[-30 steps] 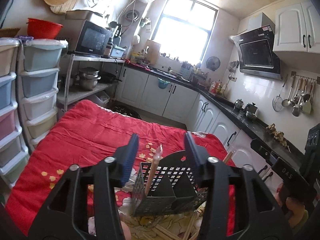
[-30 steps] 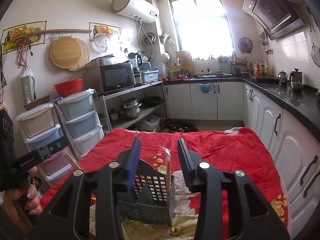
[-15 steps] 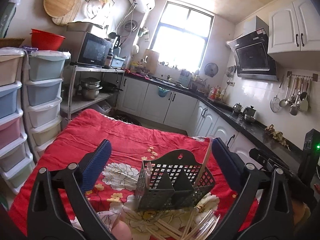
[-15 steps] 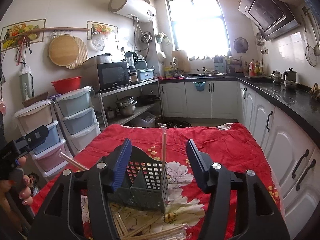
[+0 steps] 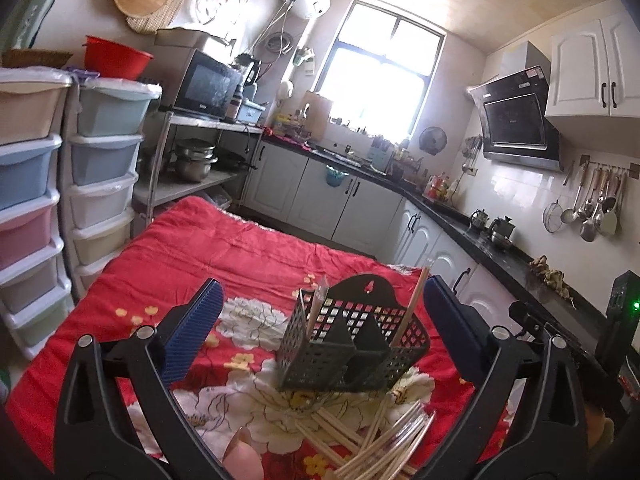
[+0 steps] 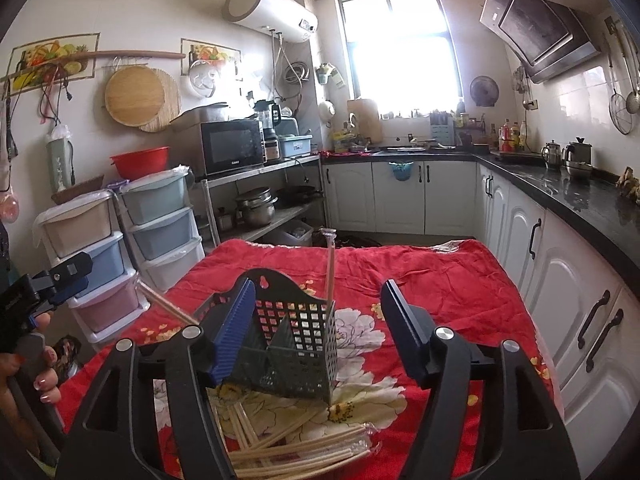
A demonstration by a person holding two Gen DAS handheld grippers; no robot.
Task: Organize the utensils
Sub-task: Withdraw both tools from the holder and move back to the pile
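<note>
Utensil caddy (image 5: 352, 350) stood upright on the red floral tabletop (image 5: 224, 256), chopsticks (image 5: 376, 444) heaped before it. Left tongs (image 5: 320, 332) were spread wide, released; right tongs (image 6: 320, 330) were opening, gripping nothing.

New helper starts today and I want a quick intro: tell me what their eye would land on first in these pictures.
First the red flowered cloth covering the table, with a dark perforated utensil basket standing near its front. Two wrapped chopsticks stand up in the basket, one at each end, and a loose pile of chopsticks lies on the cloth in front of it. Behind everything, the bright window glares.
</note>
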